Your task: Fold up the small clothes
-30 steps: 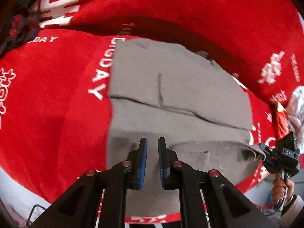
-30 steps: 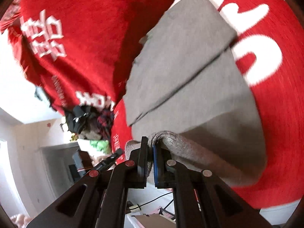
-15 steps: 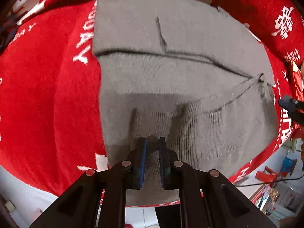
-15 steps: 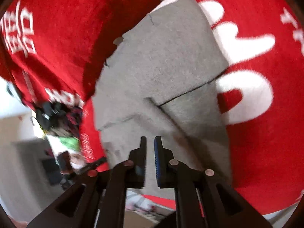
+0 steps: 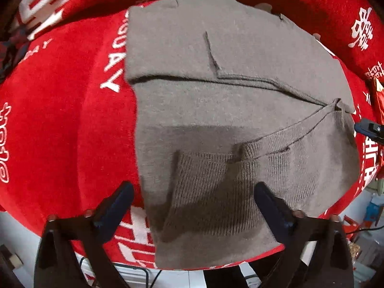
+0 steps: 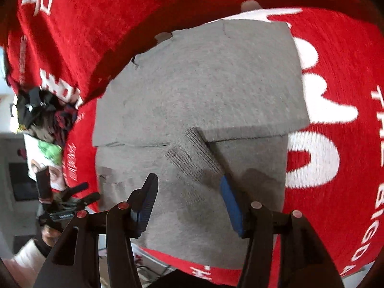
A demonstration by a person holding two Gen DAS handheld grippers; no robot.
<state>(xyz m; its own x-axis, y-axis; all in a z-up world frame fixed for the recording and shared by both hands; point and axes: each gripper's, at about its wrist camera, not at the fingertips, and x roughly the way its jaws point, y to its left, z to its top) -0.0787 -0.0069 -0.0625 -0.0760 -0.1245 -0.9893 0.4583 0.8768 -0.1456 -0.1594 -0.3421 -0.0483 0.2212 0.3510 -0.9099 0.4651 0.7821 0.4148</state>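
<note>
A grey knitted sweater (image 5: 235, 110) lies flat on a red cloth with white lettering (image 5: 60, 110). Its far part is folded over, and a ribbed sleeve (image 5: 268, 158) lies across the near part. My left gripper (image 5: 192, 189) points down over the sweater's near edge, its jaws opening wide and nothing between the pads. In the right wrist view the same sweater (image 6: 204, 91) fills the middle, with the ribbed sleeve end (image 6: 192, 158) just ahead of my right gripper (image 6: 189, 182). Its jaws are opening too, above the cloth, gripping nothing.
The red cloth (image 6: 336, 72) covers the whole work surface and its back rise. A dark heap of clothes (image 6: 43, 112) sits at the far left in the right wrist view. Beyond the cloth's near edge lie floor, cables and clutter (image 5: 360, 220).
Both grippers were shut on the sweater's sleeve a second ago, the right lifting it. The sleeve now lies flat on the sweater and both grippers have opened. The left sank closer to the cloth.
</note>
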